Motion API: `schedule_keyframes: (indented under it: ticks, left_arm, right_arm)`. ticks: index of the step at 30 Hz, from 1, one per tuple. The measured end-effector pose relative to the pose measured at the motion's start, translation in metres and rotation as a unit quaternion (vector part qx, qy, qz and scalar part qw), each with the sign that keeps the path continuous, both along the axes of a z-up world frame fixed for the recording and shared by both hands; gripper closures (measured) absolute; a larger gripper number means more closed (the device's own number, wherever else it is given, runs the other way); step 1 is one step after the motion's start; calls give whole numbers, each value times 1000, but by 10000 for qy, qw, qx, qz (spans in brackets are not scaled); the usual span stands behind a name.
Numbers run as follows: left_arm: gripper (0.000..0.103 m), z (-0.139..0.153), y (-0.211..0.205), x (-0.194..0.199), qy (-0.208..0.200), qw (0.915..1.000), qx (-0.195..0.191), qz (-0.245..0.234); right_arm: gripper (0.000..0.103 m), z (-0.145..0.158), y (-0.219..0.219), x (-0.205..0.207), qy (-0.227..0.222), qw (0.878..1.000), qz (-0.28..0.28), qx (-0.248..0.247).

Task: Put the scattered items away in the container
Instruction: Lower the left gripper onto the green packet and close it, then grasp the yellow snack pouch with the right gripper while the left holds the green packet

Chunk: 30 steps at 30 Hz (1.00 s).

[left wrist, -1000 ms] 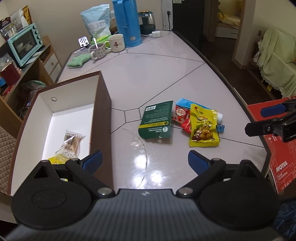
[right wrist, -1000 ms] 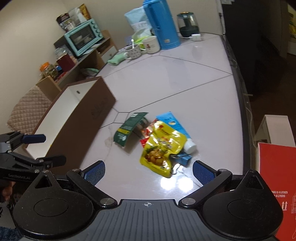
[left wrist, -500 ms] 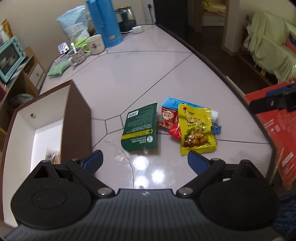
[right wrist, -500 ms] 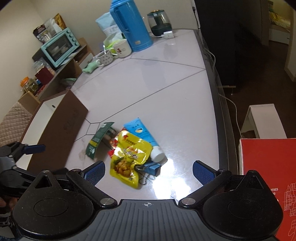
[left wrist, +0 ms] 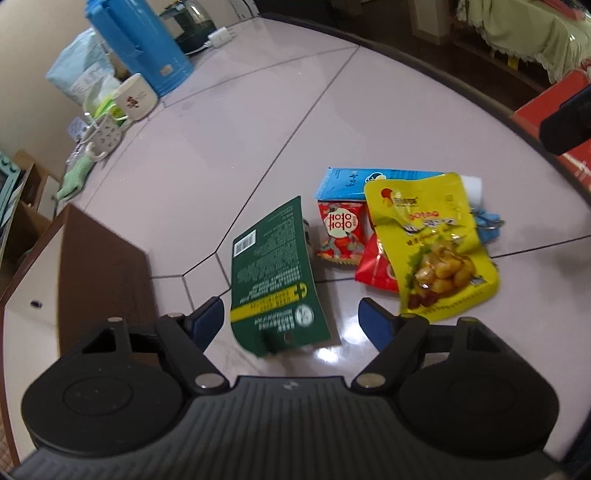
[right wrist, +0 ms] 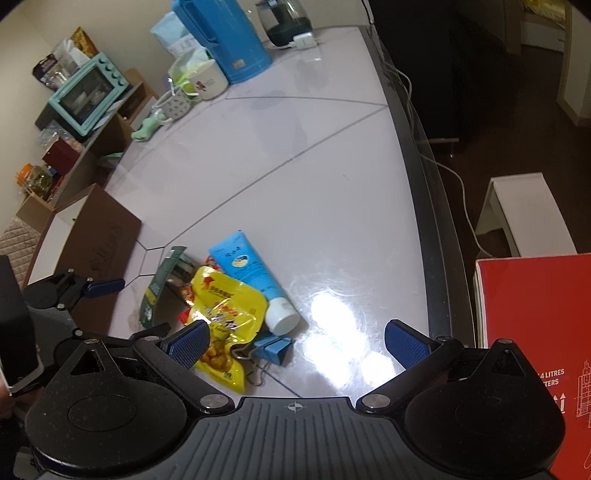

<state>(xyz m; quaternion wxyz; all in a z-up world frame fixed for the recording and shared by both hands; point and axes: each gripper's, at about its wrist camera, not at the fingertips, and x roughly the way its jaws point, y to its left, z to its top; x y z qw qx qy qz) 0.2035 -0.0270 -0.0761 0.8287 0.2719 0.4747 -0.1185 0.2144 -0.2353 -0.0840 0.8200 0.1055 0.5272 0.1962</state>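
A green packet (left wrist: 273, 273) lies on the pale table, its near end between the jaws of my left gripper (left wrist: 291, 319). The jaws are closing, but the pads (left wrist: 207, 317) stand clear of it. To its right is a pile: red snack packets (left wrist: 341, 236), a yellow snack pouch (left wrist: 436, 251), a blue tube (left wrist: 369, 179) and a blue binder clip (left wrist: 487, 221). My right gripper (right wrist: 297, 345) hangs open over the near side of that pile, above the binder clip (right wrist: 273, 349) and beside the yellow pouch (right wrist: 221, 306). The brown box (left wrist: 103, 258) with a white inside stands to the left.
At the table's far end stand a blue thermos (left wrist: 147, 48), two mugs (left wrist: 135, 99) and a dark kettle (right wrist: 284, 18). A red carton (right wrist: 535, 332) and a white stool (right wrist: 524, 214) sit past the right table edge. A mint toaster oven (right wrist: 88, 96) is on a shelf.
My left gripper has left the box, swung right and dropped down over the green packet, with its jaws narrowing. My right gripper has come lower and closer to the pile.
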Motion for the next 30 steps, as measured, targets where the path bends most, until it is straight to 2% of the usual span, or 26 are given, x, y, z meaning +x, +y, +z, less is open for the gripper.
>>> schedule_keyframes:
  ticks: [6,9,10,11,12,15,18,22,23,26,30]
  left_arm:
    - [28,-23,-3,25,49,9994,296,-173]
    - [33,-27,1,33,29,9994,258,-245]
    - [43,-27,4,37,86,9996,159,-235]
    - [67,-26,8,40,178,9996,11,-204]
    - [66,-25,12,42,234,9996,-69,-148]
    - [76,-23,18,41,207,9995,50,-221]
    - [90,-8,26,37,53,9999,-25,-83]
    - [103,18,50,37,-31,9976,-596,358]
    - [103,23,57,37,10,9950,-870,500]
    - [103,31,71,32,75,9874,-1323,868]
    - [103,33,85,25,227,9724,-1930,1290]
  right_arm:
    - [0,-8,1,15,151,9999,-43,-6]
    - [0,-12,4,21,196,9998,-48,-2]
    - [0,-13,5,24,214,9998,-47,0]
    - [0,-15,6,26,230,9997,-42,1]
    - [0,-16,7,28,238,9997,-28,-2]
    - [0,-18,12,33,245,9997,21,4]
    - [0,-20,15,37,223,9997,75,18]
    - [0,-21,18,39,186,9998,115,36]
    - [0,-22,19,39,170,9998,122,53]
    - [0,-22,20,39,139,9998,128,117]
    - [0,-22,18,37,135,9995,110,249]
